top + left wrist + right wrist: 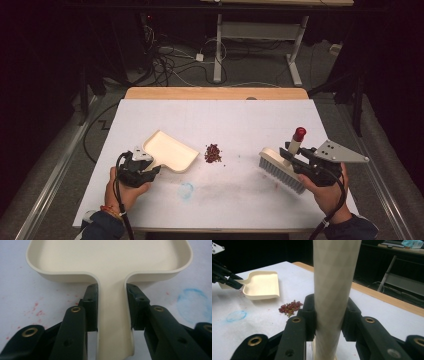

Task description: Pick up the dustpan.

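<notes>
Dustpan (168, 150), cream plastic, sits on the white table cover (250, 120) left of centre, mouth facing right twd the debris. Left gripper (148, 167) clamps its handle: in the left gripper view both jaws press the handle's sides, pan flat on the cover. Faint blue ring stain (186, 190) just below the pan. Small pile of dark red bits (213, 153) mid-table, betw pan and brush, touching neither. Brush (282, 167) w/ pale bristles down on the cover at right, red cap (299, 133) on handle end. Right gripper (294, 159) closed on brush handle (332, 290), jaws tight on both sides.
</notes>
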`<state>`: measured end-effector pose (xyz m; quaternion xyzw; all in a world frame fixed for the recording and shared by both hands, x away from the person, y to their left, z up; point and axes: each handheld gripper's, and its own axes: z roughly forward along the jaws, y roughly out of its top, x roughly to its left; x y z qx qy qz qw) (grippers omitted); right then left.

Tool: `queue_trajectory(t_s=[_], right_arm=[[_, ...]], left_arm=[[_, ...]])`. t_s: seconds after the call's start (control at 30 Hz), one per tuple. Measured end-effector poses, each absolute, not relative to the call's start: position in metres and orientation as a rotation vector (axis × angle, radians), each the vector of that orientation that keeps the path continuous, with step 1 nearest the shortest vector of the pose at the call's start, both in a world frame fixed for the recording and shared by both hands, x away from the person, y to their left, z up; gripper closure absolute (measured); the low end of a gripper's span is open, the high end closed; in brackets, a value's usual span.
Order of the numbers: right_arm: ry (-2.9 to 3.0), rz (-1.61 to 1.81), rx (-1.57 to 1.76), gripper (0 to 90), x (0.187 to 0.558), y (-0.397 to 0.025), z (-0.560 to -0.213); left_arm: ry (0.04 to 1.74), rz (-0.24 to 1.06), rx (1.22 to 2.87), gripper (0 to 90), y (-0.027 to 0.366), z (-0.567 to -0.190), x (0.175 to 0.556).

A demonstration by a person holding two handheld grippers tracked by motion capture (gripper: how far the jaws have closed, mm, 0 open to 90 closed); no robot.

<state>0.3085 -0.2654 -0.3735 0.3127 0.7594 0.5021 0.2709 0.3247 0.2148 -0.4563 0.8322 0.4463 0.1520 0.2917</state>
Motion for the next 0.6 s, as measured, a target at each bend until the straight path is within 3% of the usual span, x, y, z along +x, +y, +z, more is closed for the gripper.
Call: queue_trajectory(t_s=[0.6], right_arm=[[2.047,1.345,0.831,69.8,0.309,-0.263,-0.374]], left_arm=[[1.026,0.266,2.336,64.1,0.186,-0.458,0.307]])
